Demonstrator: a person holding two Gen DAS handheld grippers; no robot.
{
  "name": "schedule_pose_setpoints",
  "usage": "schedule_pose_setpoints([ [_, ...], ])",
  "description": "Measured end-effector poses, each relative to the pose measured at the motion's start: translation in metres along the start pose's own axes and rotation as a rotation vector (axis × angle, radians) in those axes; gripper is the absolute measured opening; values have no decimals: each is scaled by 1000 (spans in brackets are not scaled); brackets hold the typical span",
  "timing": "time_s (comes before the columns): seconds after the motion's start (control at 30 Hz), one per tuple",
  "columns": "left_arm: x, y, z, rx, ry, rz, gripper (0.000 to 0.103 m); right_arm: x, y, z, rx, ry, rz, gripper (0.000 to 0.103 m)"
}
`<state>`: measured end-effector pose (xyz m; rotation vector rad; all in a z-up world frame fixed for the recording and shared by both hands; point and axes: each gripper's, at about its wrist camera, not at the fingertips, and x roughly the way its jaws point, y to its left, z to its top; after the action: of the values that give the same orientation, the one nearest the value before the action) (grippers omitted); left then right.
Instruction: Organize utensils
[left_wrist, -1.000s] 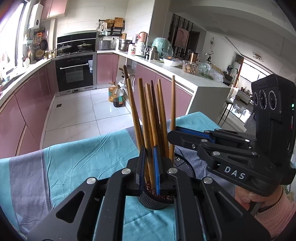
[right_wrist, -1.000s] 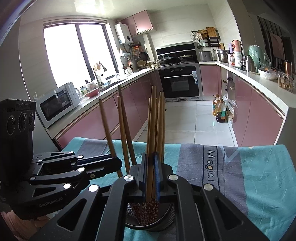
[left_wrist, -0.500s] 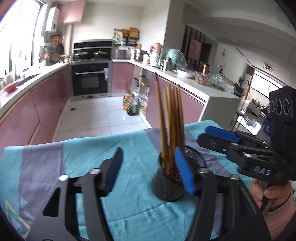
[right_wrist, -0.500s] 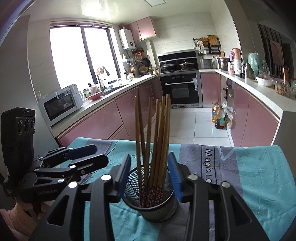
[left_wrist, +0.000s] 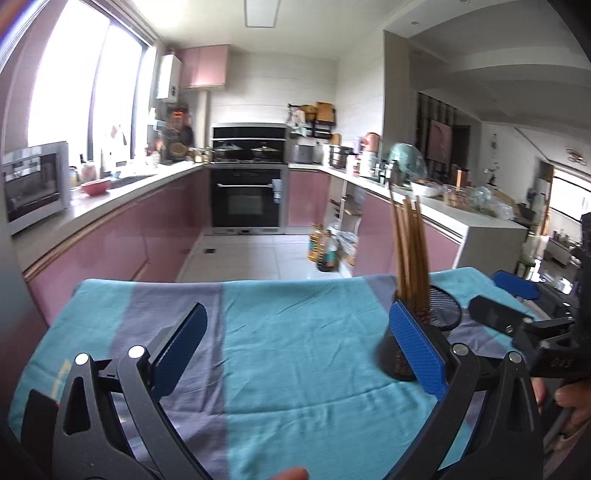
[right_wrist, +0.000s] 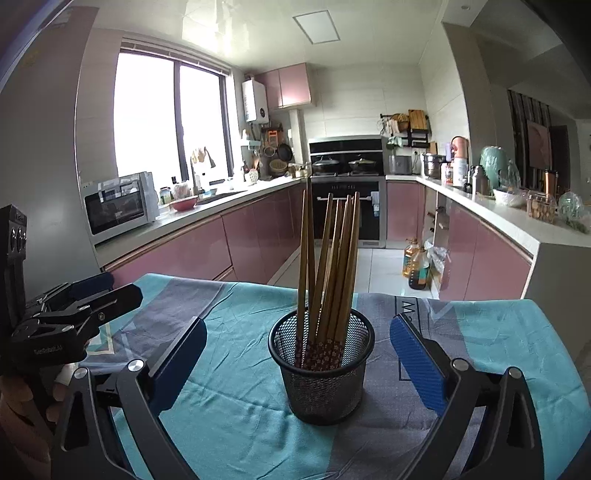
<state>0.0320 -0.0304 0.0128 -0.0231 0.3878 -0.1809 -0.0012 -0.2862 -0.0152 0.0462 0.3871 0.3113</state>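
Chopsticks (right_wrist: 325, 273) upright — claws (right_wrist: 297, 354) clear

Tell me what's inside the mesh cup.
The mesh cup holds a bundle of wooden chopsticks, standing patterned ends down and leaning together. The cup's floor beneath them is hidden.

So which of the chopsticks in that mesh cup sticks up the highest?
The one at the far left of the bundle of chopsticks in the mesh cup: the dark, thin stick whose tip rises above all the lighter brown ones beside it.
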Motion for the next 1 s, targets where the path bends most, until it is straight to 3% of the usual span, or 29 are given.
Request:
schedule_pose_setpoints([
  [0.27, -35, 11, -10, -23, -75, 69, 97, -19, 24, -11, -49, -93, -74, 96],
  [0.43, -54, 11, -15, -36, -116, 68, 97, -30, 32, -15, -49, -147, -113, 96],
  [1.0, -75, 0, -17, -8, -175, 107, 97, -42, 41, -19, -42, -189, -186, 96],
])
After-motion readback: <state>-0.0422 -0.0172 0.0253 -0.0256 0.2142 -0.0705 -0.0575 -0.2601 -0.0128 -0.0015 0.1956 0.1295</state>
